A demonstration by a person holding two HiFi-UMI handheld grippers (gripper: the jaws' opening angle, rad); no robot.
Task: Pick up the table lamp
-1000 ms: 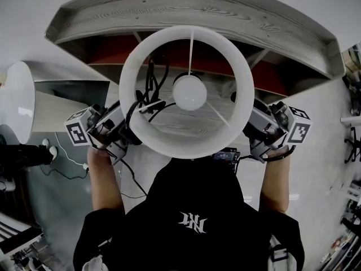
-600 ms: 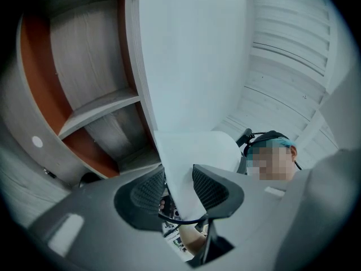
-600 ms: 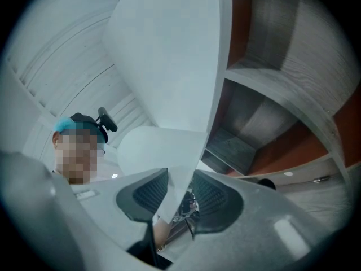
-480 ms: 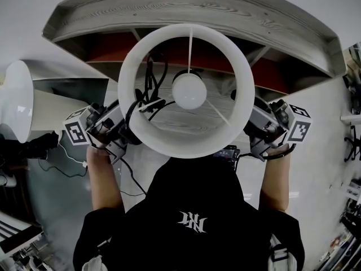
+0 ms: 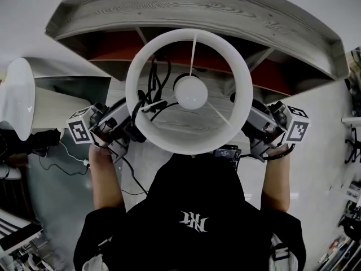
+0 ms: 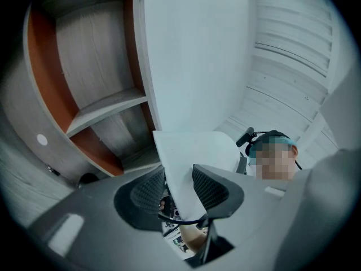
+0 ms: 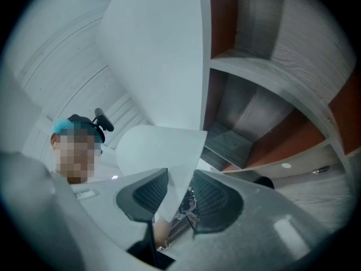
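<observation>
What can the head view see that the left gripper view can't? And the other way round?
Only the head view: the round bulb down inside the shade, the right gripper, and a second white lamp at the far left.
Only the left gripper view: the shade's thin wall pinched between the left gripper's jaws, and the person's head.
Both: the white shade, the left gripper and the wooden shelf.
</observation>
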